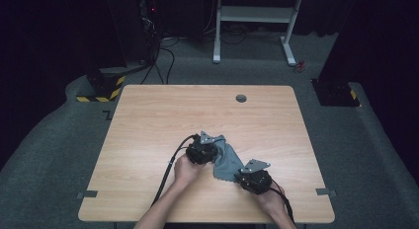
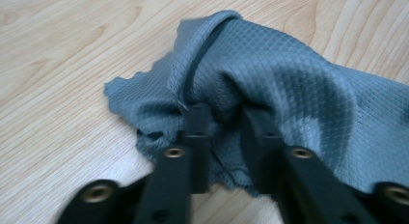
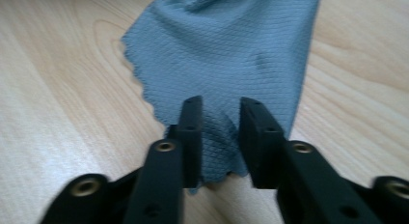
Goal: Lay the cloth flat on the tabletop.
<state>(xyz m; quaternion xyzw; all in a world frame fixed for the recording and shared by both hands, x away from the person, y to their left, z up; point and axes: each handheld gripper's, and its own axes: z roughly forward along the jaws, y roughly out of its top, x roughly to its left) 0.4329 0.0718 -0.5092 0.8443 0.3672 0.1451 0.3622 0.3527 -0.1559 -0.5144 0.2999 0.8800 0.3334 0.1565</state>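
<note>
A grey waffle-textured cloth (image 1: 228, 159) lies crumpled on the wooden table (image 1: 158, 120), slightly right of centre and toward the near side. My left gripper (image 1: 213, 152) sits at the cloth's upper left end. In the left gripper view its jaws (image 2: 225, 122) stand a little apart, with a raised fold of the cloth (image 2: 289, 84) humped between and over the tips. My right gripper (image 1: 238, 172) is at the cloth's lower right end. There the jaws (image 3: 221, 115) are also parted, and the cloth's scalloped edge (image 3: 226, 45) lies flat on the table between them, not pinched.
A round cable hole (image 1: 241, 98) sits near the table's far edge. Small grey tape tabs mark the near left (image 1: 87, 194) and near right (image 1: 326, 192) edges. A white desk frame (image 1: 254, 21) and a yellow-striped base (image 1: 101, 88) stand on the floor beyond.
</note>
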